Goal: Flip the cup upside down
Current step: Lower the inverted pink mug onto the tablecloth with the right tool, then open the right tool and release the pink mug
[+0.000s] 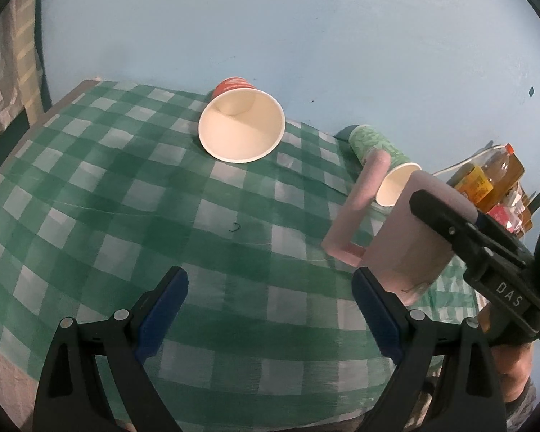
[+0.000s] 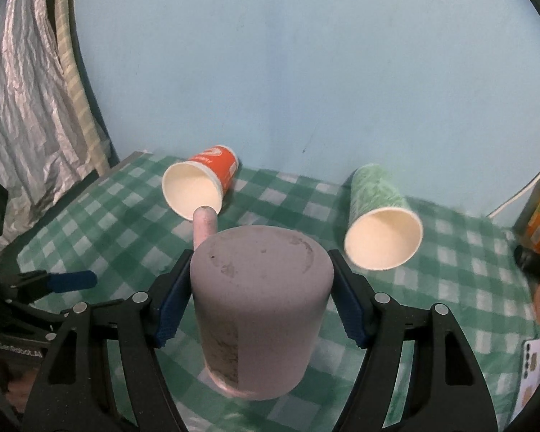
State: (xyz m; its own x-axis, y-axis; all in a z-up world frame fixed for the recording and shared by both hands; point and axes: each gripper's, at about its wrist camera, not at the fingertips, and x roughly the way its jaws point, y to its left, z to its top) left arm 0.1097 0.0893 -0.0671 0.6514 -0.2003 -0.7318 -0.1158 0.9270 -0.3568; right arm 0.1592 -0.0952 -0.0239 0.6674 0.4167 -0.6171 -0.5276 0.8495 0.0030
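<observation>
A pink mug point(image 2: 259, 306) stands upside down, base up, on the green checked cloth point(image 2: 450, 270), its handle point(image 2: 203, 225) pointing away. My right gripper point(image 2: 261, 298) straddles it, blue pads against both sides, shut on it. In the left wrist view the mug point(image 1: 410, 237) sits at the right with the right gripper's finger point(image 1: 460, 230) on it. My left gripper point(image 1: 270, 313) is open and empty over the cloth, left of the mug.
A red paper cup point(image 1: 241, 126) and a green paper cup point(image 1: 381, 165) lie on their sides near the blue wall. Bottles and boxes point(image 1: 493, 183) stand at the far right. A phone point(image 2: 531, 370) lies at the right edge.
</observation>
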